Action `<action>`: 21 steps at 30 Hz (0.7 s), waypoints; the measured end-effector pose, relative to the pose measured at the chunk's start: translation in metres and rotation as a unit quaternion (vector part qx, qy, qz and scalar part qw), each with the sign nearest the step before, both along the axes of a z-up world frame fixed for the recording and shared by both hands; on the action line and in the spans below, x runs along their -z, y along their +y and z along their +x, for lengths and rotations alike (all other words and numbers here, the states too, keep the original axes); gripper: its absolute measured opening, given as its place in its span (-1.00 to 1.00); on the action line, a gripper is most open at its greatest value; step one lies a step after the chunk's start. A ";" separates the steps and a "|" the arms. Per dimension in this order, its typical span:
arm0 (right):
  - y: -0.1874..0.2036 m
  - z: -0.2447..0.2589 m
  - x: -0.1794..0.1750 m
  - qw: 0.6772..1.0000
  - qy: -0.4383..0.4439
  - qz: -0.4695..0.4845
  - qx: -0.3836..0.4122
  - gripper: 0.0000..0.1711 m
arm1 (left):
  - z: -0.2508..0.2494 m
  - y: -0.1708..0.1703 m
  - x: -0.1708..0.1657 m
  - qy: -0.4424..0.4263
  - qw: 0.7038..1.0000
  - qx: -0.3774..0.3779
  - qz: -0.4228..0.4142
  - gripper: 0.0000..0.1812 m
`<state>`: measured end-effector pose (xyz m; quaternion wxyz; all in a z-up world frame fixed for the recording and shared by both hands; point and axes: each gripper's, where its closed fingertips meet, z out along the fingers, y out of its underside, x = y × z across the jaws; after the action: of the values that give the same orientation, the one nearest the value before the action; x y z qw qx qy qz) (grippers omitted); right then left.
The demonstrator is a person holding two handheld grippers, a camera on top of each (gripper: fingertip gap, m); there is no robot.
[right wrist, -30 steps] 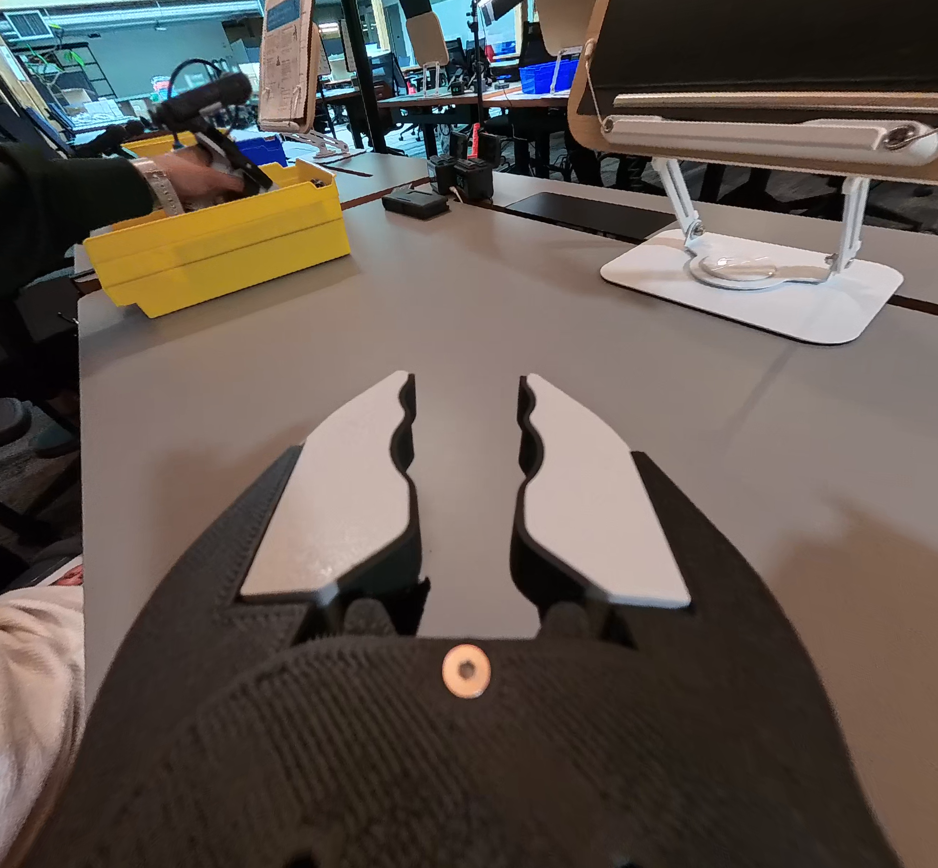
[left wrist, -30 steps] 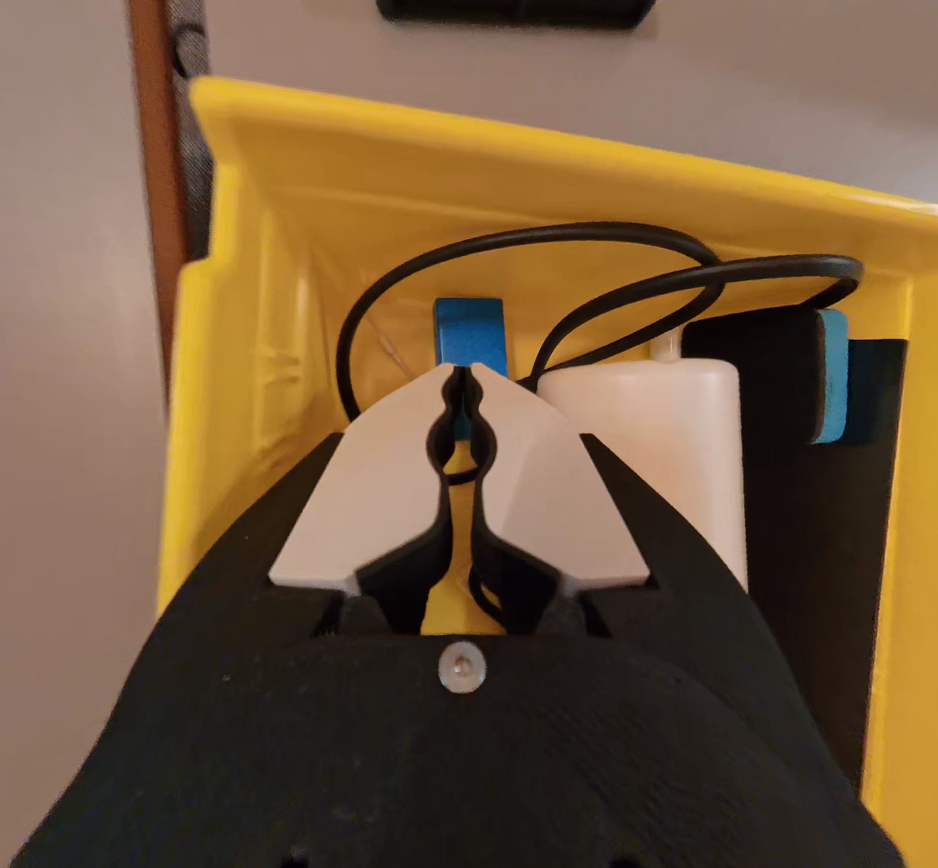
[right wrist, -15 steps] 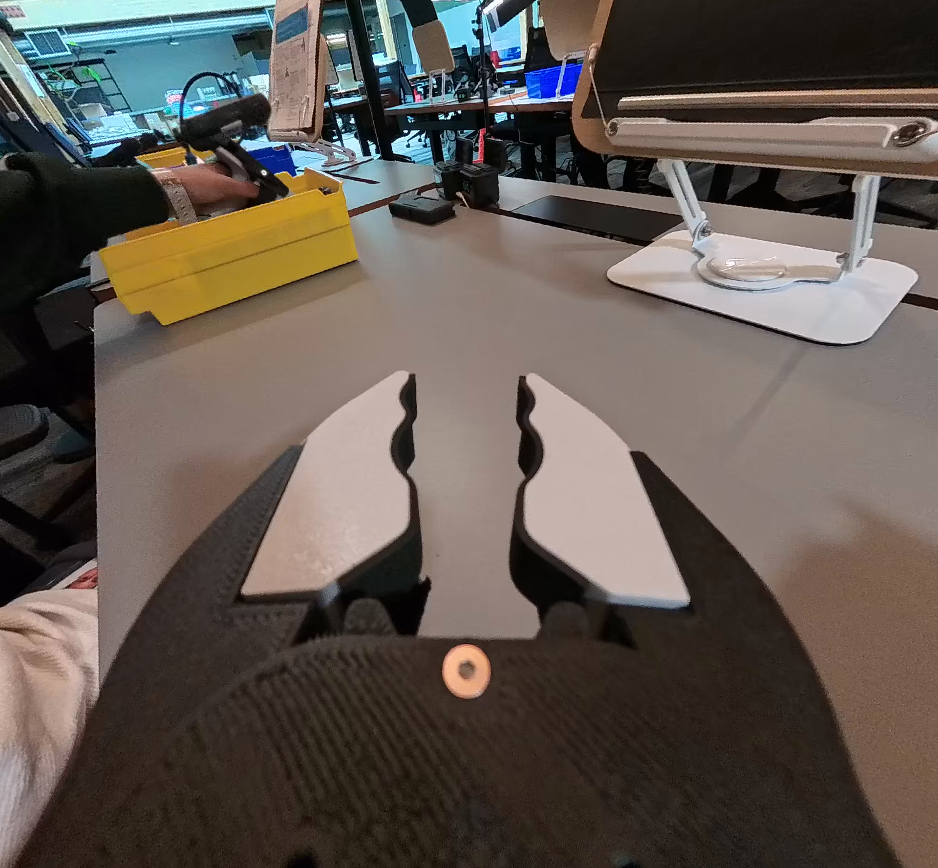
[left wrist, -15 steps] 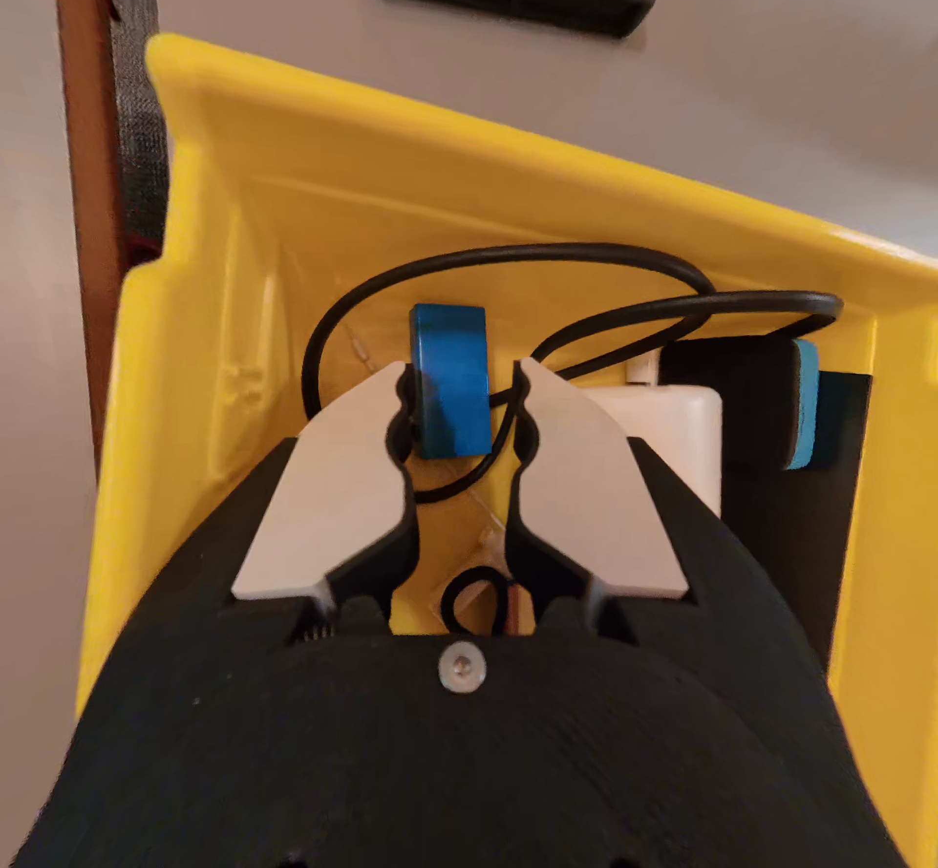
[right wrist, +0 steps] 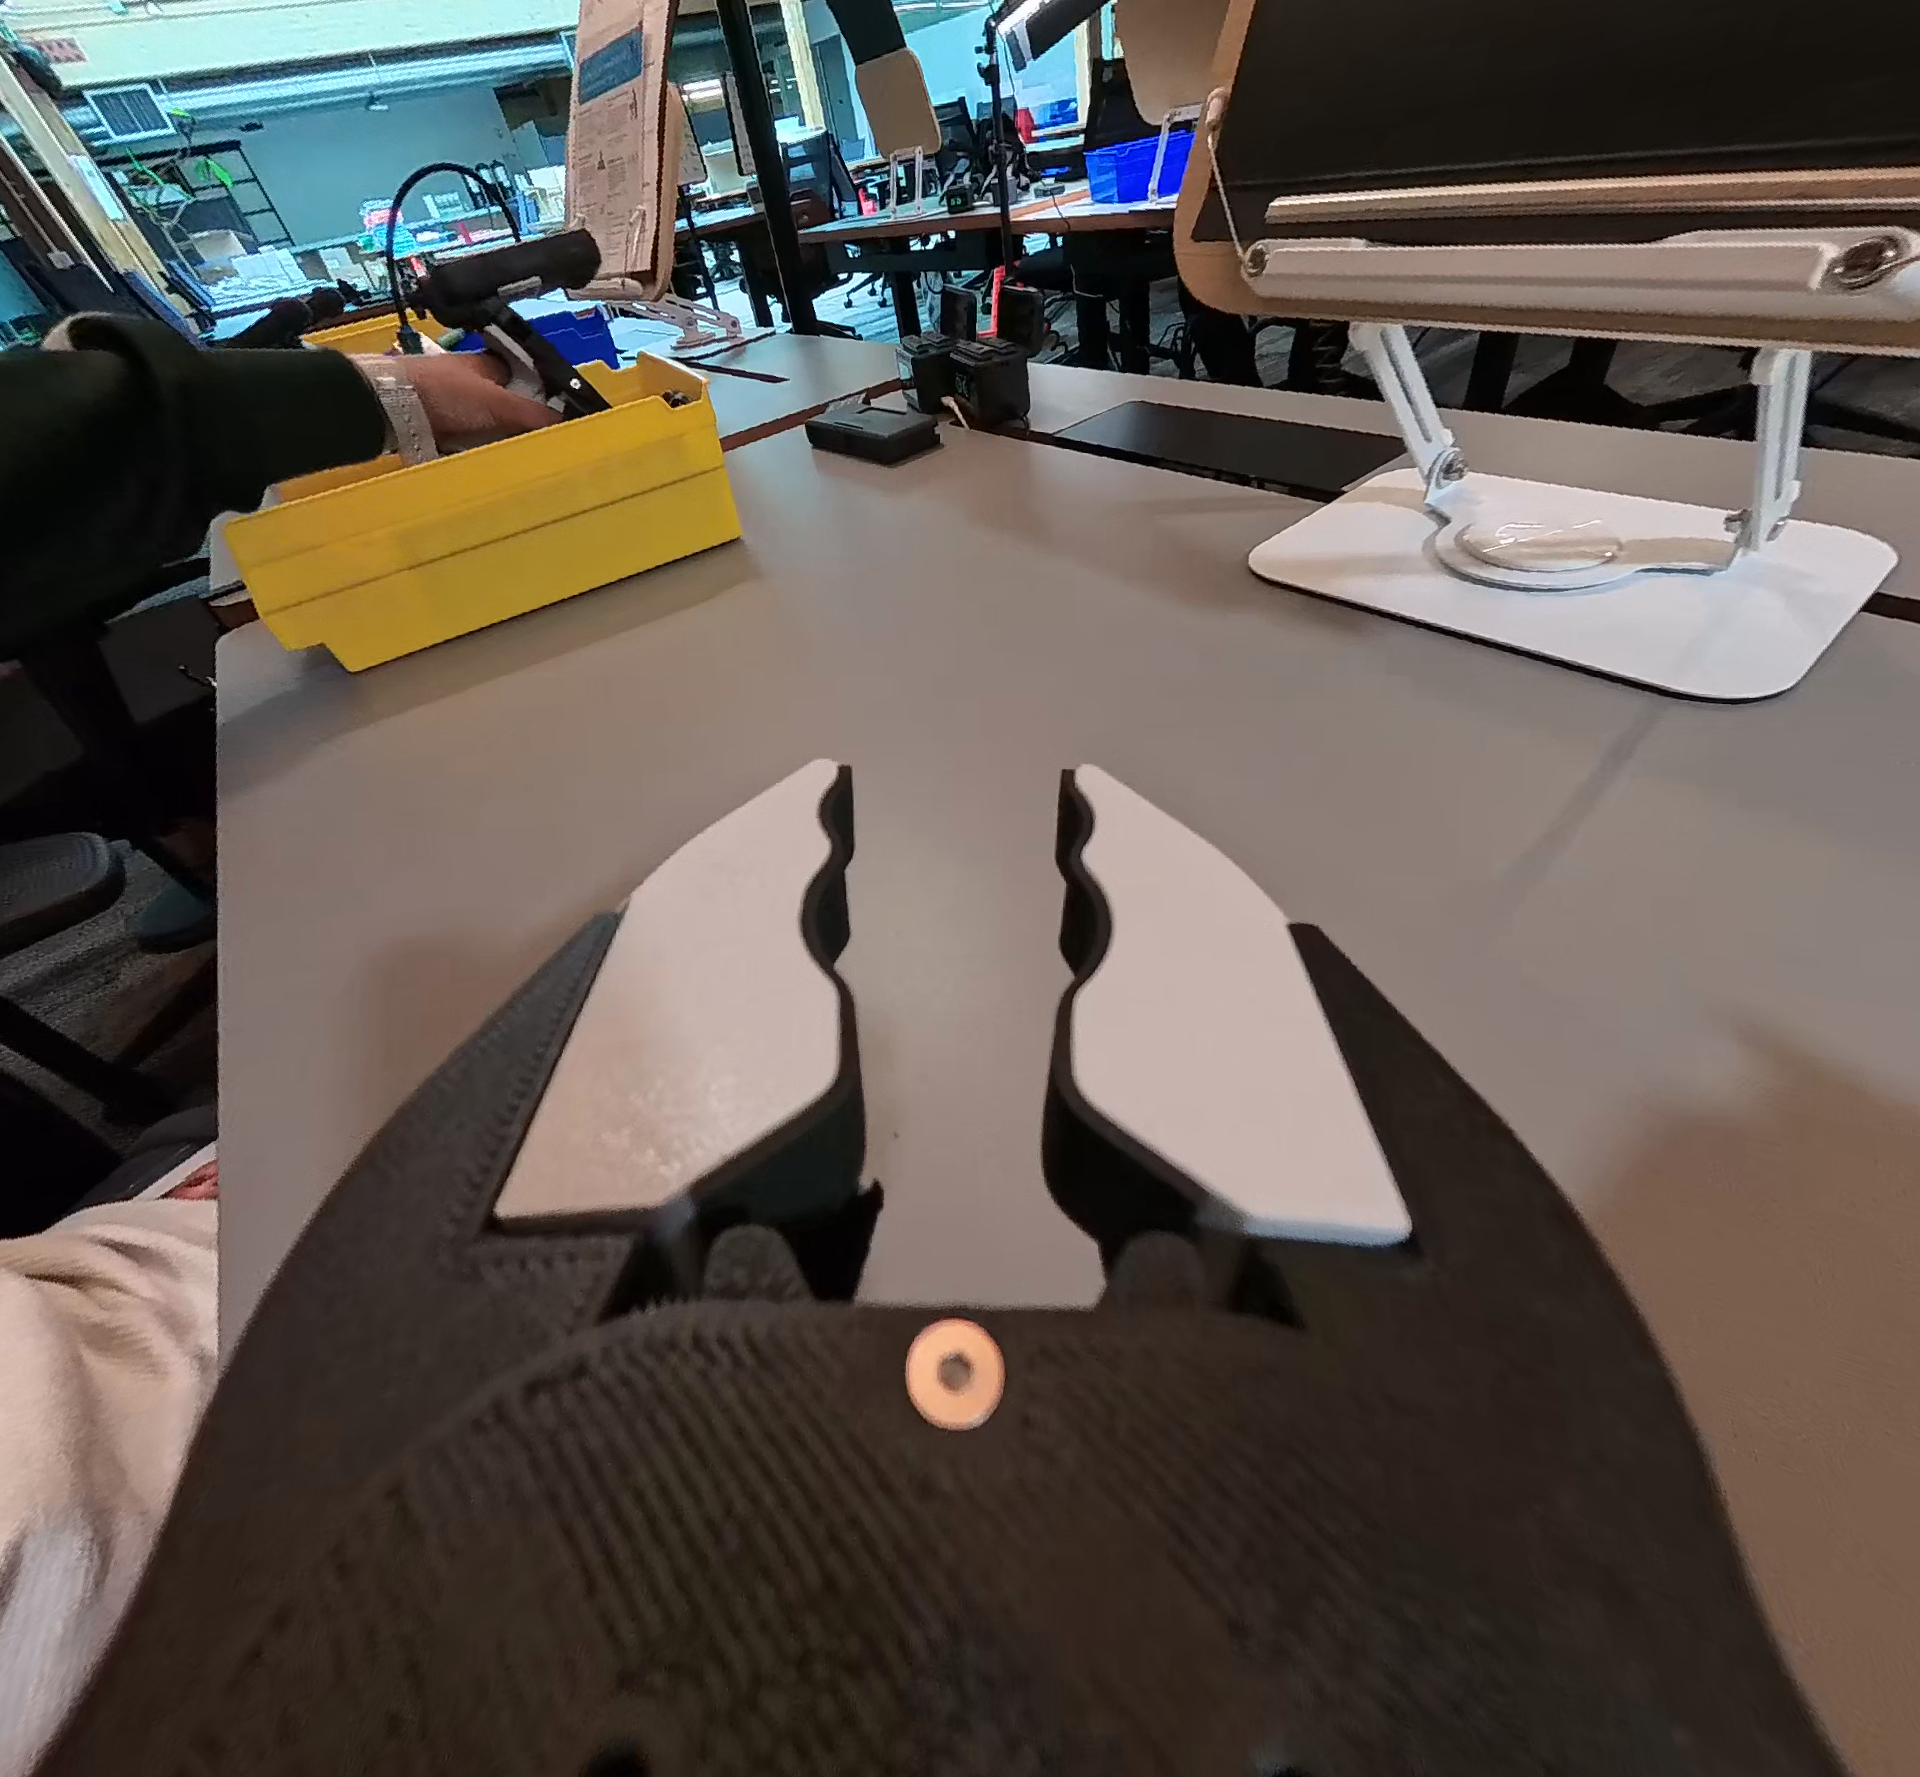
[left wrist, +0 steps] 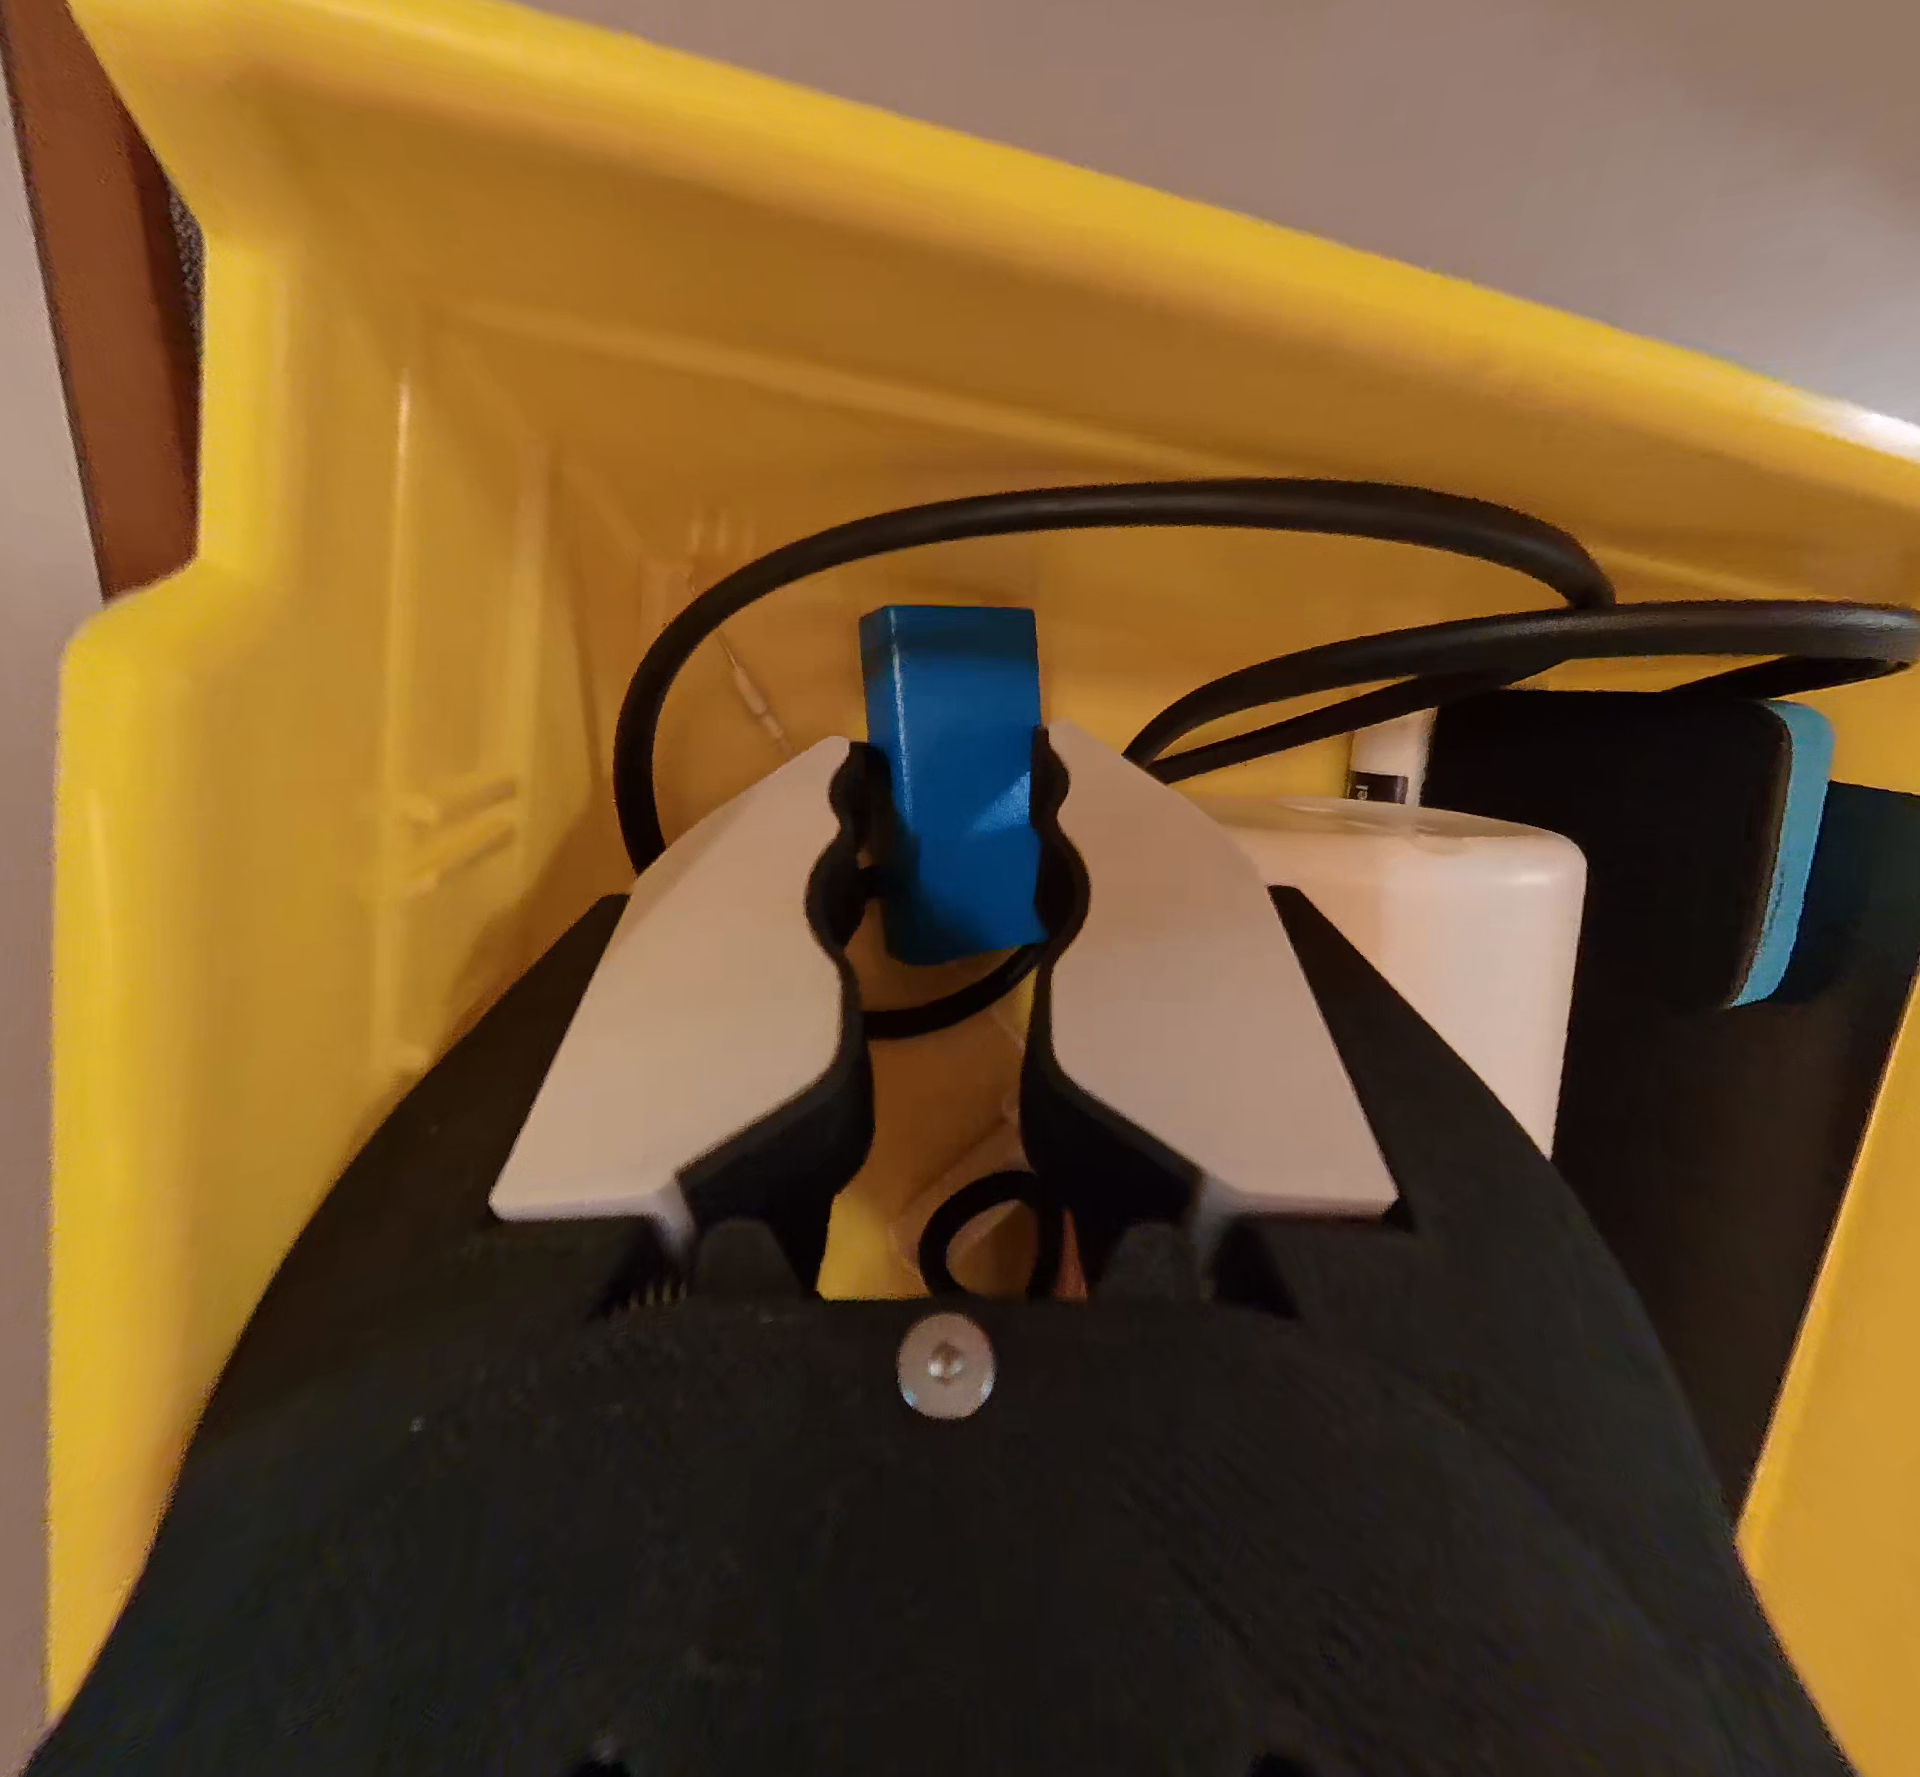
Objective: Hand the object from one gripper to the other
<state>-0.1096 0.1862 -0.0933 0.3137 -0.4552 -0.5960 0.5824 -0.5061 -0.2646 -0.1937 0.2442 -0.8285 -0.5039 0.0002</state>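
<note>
My left gripper (left wrist: 948,756) is inside a yellow bin (left wrist: 540,231), shut on a small blue block (left wrist: 951,771) that stands upright between its fingertips. A black cable (left wrist: 1143,506) loops behind and under the block. My right gripper (right wrist: 954,782) is open and empty, low over the grey table (right wrist: 1039,647). In the right wrist view the left gripper (right wrist: 520,314) shows far off at the left, held by a hand in a dark sleeve and dipped into the yellow bin (right wrist: 488,532).
The bin also holds a white plastic container (left wrist: 1444,938) and a black pad with a blue edge (left wrist: 1704,854). A white stand (right wrist: 1579,574) with a dark board stands at the right. Small black devices (right wrist: 956,377) sit at the table's far edge. Across from one pair of fingers to the other is roughly 60 centimetres.
My left gripper opened from shut, moved forward around the blue block and closed on it. The right gripper stayed open and shifted slightly, its view turning a little left.
</note>
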 end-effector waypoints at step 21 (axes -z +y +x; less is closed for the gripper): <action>0.001 0.000 -0.001 1.000 0.001 -0.011 -0.001 -0.56 | 0.060 -0.044 -0.004 -0.062 0.998 -0.005 -0.032 -0.59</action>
<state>-0.1098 0.1876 -0.0920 0.3088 -0.4570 -0.5897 0.5900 -0.4465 -0.3085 -0.1901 0.1857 -0.8319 -0.5219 -0.0339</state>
